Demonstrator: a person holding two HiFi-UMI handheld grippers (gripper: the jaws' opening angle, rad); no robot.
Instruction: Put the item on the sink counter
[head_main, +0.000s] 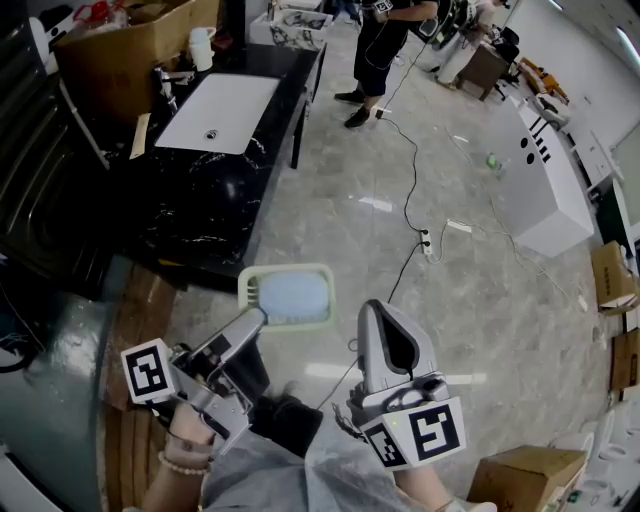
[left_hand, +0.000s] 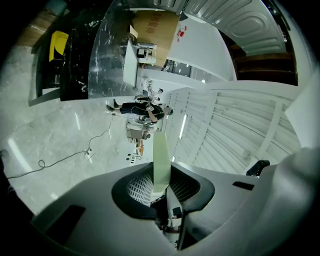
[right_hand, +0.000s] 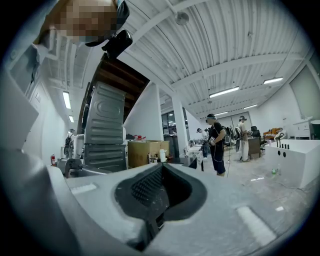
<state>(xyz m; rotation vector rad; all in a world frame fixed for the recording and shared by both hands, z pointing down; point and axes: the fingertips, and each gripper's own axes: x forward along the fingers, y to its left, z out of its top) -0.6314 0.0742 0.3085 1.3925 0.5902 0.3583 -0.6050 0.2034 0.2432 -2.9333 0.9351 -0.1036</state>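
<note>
the black counter (head_main: 200, 205) lies at eleven o'clock, well apart. the green tray (head_main: 288, 272) hangs over the floor (head_main: 480, 280), its rim pinched by the left gripper (head_main: 256, 318) to carry it level. the right gripper (head_main: 380, 315), at five o'clock, is closed, empty.

Near corner of green tray (head_main: 295, 298) behind left gripper (head_main: 256, 320); bystander (head_main: 380, 45) headless at top edge.

Left tool (head_main: 256, 320) clamped, right tool (head_main: 380, 312) shut, both held forward.
</note>
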